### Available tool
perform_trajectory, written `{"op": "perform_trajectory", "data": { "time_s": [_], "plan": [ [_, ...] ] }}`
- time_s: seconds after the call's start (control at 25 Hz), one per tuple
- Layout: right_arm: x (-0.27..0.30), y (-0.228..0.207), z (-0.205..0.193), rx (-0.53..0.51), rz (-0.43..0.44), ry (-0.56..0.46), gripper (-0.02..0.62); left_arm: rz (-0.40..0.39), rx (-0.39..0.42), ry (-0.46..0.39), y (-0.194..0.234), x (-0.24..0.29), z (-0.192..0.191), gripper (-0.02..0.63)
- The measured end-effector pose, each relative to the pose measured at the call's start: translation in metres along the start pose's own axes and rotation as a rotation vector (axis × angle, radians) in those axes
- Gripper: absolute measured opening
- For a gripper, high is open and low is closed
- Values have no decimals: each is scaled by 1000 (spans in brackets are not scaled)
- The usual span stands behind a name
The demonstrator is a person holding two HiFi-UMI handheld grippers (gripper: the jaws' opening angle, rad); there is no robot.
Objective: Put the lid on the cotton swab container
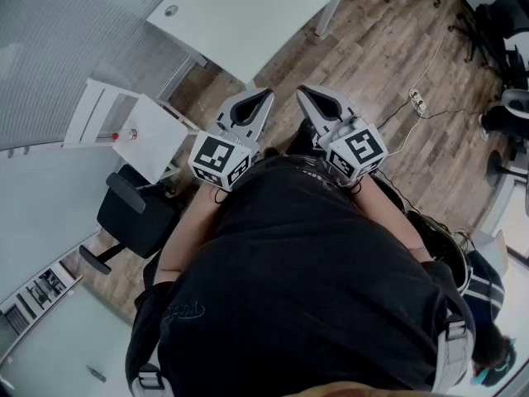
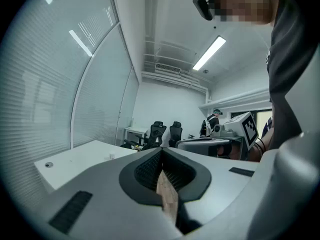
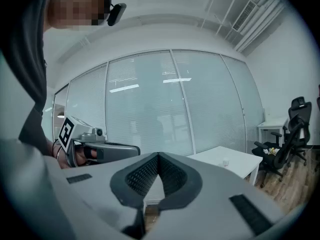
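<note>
The fingers (image 2: 145, 170) of the left gripper (image 1: 269, 93) are pressed together tip to tip with nothing between them. The right gripper (image 1: 301, 90) is closed the same way and is also empty. Both are held close against the person's black shirt (image 1: 306, 288), side by side, with their tips near each other but apart. They point forward over the wooden floor (image 1: 372, 48) toward a large white table (image 1: 248, 23).

On that table sits a small pale tub (image 2: 111, 156), the only thing that might be the cotton swab container. It is well apart from both grippers. It looks short and upright, but it is too small to tell which way its long axis runs or whether a lid is on it.

The table has a round cable hole (image 1: 171, 10) near one corner. To the person's left is a small white stand (image 1: 157, 131) with a little red-and-white thing (image 1: 124, 136) lying on it, too small to name. A black chair (image 1: 132, 213) stands just beside the stand.

On the floor to the right lies a white power strip (image 1: 417, 100) with its cable trailing off. Black office chairs (image 2: 165, 131) stand beyond the large table. A curved glass wall with blinds (image 3: 165, 109) closes that side of the room.
</note>
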State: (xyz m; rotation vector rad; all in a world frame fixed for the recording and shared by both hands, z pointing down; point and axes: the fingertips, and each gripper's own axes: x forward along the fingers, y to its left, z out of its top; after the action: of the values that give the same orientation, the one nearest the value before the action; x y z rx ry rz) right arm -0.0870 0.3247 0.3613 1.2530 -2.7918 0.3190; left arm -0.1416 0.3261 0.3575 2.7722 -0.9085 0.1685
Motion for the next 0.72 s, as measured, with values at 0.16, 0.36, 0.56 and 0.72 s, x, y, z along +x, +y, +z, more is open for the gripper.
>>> {"op": "perform_trajectory", "data": {
  "time_s": [0.16, 0.36, 0.56, 0.72],
  "plan": [
    [2, -1, 2, -6, 7, -4, 23, -1, 0, 1, 2, 3, 0, 15],
    [3, -6, 0, 1, 1, 4, 23, -7, -11, 4, 3, 9, -1, 15],
    [5, -16, 1, 3, -7, -6, 23, -11, -11, 9, 8, 19, -1, 15],
    [5, -30, 2, 8, -23, -5, 23, -17, -8, 16, 9, 31, 0, 15]
  ]
}}
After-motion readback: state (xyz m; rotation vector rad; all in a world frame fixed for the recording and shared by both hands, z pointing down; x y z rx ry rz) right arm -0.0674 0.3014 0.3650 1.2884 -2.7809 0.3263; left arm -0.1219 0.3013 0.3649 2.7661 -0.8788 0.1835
